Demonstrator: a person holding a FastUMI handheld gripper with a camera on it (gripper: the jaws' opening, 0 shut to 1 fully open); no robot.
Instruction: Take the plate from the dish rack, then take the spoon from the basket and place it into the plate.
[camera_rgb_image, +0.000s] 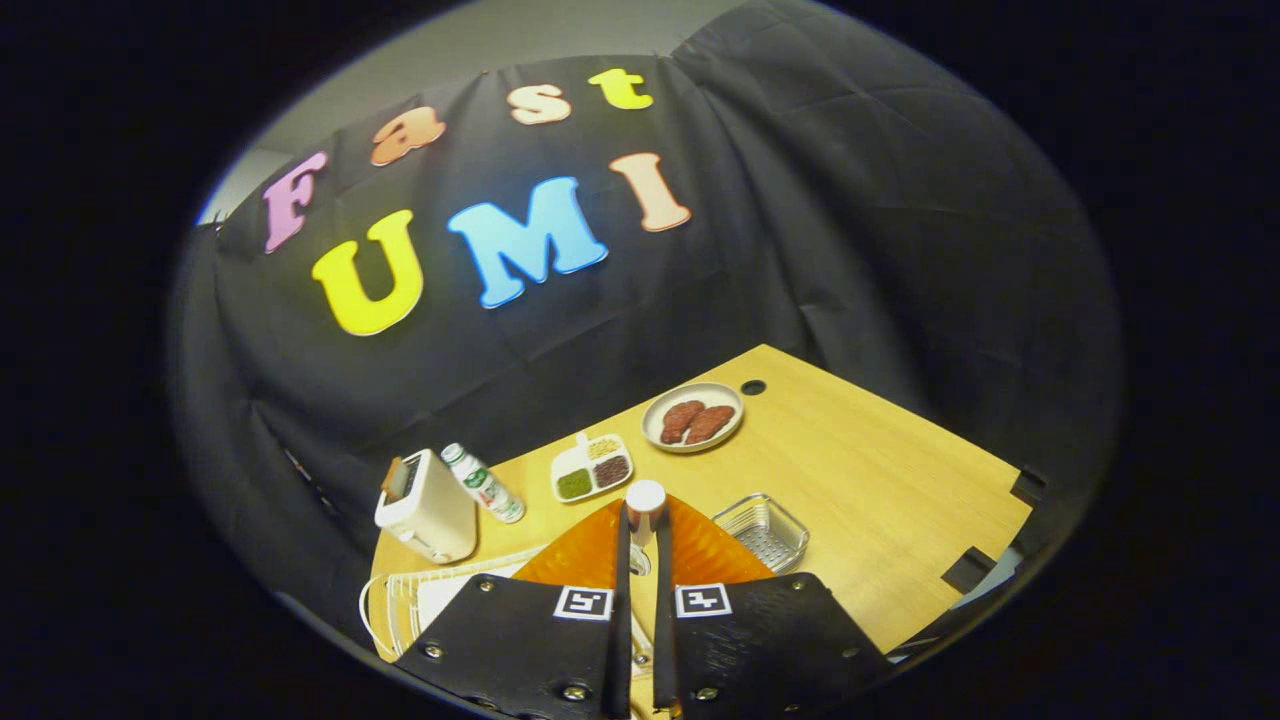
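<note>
Plate (590, 555) edge clamped between tool (640, 530) fingers, above dish rack (400, 600).

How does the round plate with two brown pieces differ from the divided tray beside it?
The round grey plate is circular and undivided and holds two brown patties; the white divided tray is rectangular, with compartments of green, dark and pale foods. The plate lies farther beyond the gripper, whose fingers stand nearly together. Both rest flat on the wooden table.

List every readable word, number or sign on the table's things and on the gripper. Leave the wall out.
bottle label: print too small to read.
gripper, jaws closed on the orange plate: two square coded markers, patterns only, no words.
toaster: no text visible.
No text here can be quoted.
</note>
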